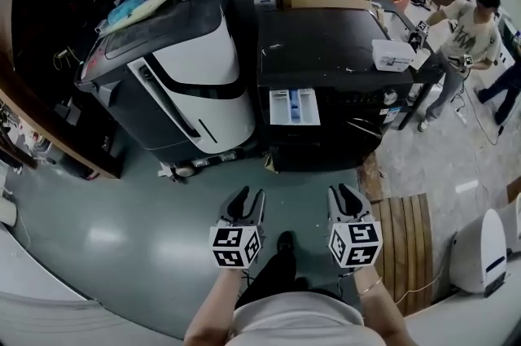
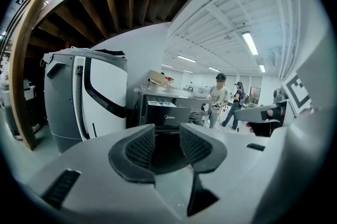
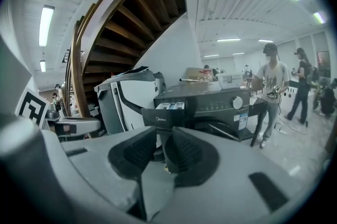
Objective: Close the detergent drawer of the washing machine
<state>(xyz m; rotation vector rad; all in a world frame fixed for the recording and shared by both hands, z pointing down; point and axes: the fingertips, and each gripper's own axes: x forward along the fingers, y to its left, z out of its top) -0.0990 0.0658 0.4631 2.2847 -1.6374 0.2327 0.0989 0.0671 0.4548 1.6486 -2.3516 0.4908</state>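
Left gripper (image 1: 248, 198): jaws apart, nothing between. Right gripper (image 1: 343, 193): narrower gap, also empty. Both sit side by side low over the grey-green floor (image 1: 122, 238), forearms stretched forward, pointing at the black washing machine (image 1: 326, 51) and well short of it. The detergent drawer (image 1: 294, 106) is pulled out at the front's upper left. A white-grey appliance (image 1: 187, 67) stands just beside the machine, under a wooden staircase (image 3: 131, 22).
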